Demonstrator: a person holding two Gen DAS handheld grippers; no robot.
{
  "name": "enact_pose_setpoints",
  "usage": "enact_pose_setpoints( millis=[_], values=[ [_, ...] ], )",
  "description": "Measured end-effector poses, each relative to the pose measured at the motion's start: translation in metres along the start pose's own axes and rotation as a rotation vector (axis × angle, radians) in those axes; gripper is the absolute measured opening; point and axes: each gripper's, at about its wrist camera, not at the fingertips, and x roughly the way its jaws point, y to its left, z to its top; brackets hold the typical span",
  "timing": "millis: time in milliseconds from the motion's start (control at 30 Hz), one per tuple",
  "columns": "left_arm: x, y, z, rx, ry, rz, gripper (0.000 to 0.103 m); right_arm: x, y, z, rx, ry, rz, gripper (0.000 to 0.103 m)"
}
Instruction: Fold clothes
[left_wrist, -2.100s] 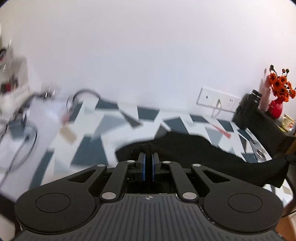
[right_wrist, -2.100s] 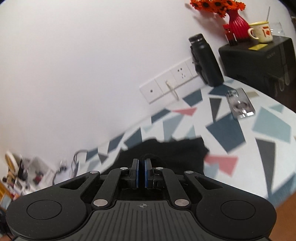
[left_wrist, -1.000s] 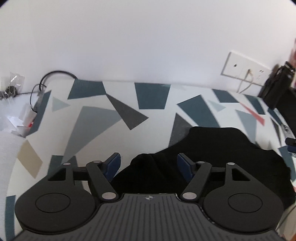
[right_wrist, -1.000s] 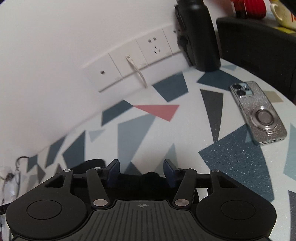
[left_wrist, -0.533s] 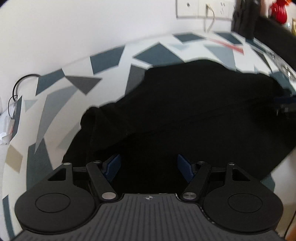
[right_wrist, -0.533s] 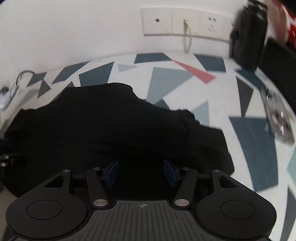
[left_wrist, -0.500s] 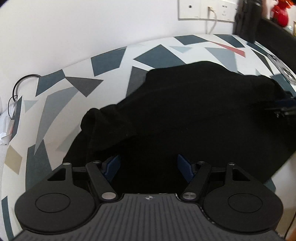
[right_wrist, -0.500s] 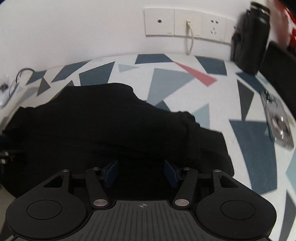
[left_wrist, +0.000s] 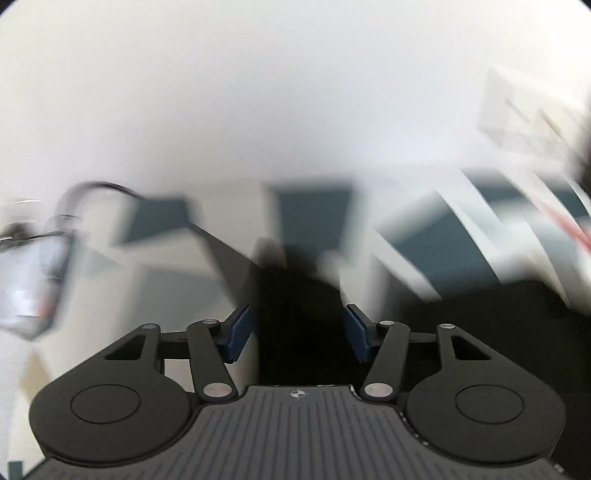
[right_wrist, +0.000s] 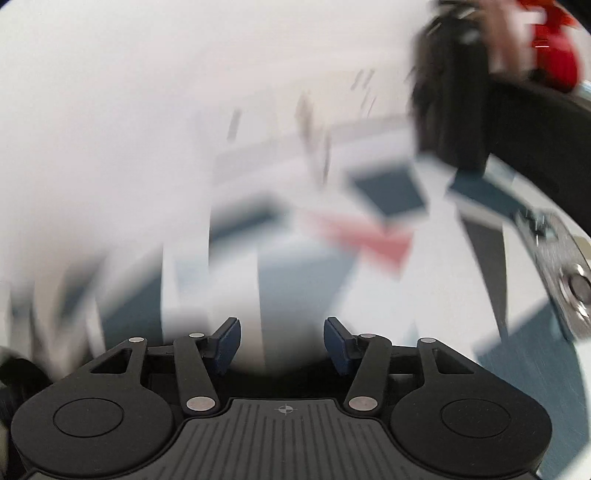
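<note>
With both views blurred, the left gripper (left_wrist: 298, 334), closing, straddled the black garment (left_wrist: 299, 302) on the patterned table (right_wrist: 388, 295) without pinching, while the right gripper (right_wrist: 282, 345) opened empty; a cleaner fold likely needed squared edges.

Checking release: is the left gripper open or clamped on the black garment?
Open, closing slightly: the left gripper jaws stand apart, with the black garment between, unpinched.

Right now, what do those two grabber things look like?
Both look alike: the left gripper and right gripper are matte black, with a ribbed base, two round discs, silver rivets on hinged links, dark blue pads on the jaws, and a small crosshair mark.
</note>
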Motion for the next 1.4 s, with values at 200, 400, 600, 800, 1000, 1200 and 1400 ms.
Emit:
enact_pose_setpoints(
  millis=[200, 400, 600, 800, 1000, 1200, 1400],
  values=[
    [-0.027, 0.029, 0.006, 0.019, -0.029, -0.069, 0.082, -0.015, -0.019, 0.023, -0.003, -0.065, 0.013, 0.06],
    [-0.047, 0.04, -0.049, 0.058, 0.084, -0.132, 0.082, -0.044, -0.05, -0.011, -0.103, 0.078, 0.038, 0.048],
    [-0.061, 0.025, -0.102, 0.117, 0.159, -0.108, 0.083, -0.074, -0.034, -0.056, -0.297, 0.135, 0.028, 0.049],
    [-0.064, 0.024, -0.117, 0.051, 0.184, -0.079, 0.084, -0.061, -0.032, -0.055, -0.196, 0.167, 0.006, 0.049],
    [-0.061, 0.03, -0.119, 0.011, 0.187, -0.077, 0.092, -0.044, -0.061, -0.043, 0.097, 0.235, 0.041, 0.039],
    [-0.057, 0.039, -0.12, -0.033, 0.204, -0.095, 0.096, -0.039, -0.081, -0.037, 0.281, 0.245, 0.053, 0.009],
    [-0.056, 0.037, -0.12, -0.02, 0.204, -0.081, 0.099, -0.049, -0.072, -0.024, 0.24, 0.202, 0.055, 0.008]
  ],
)
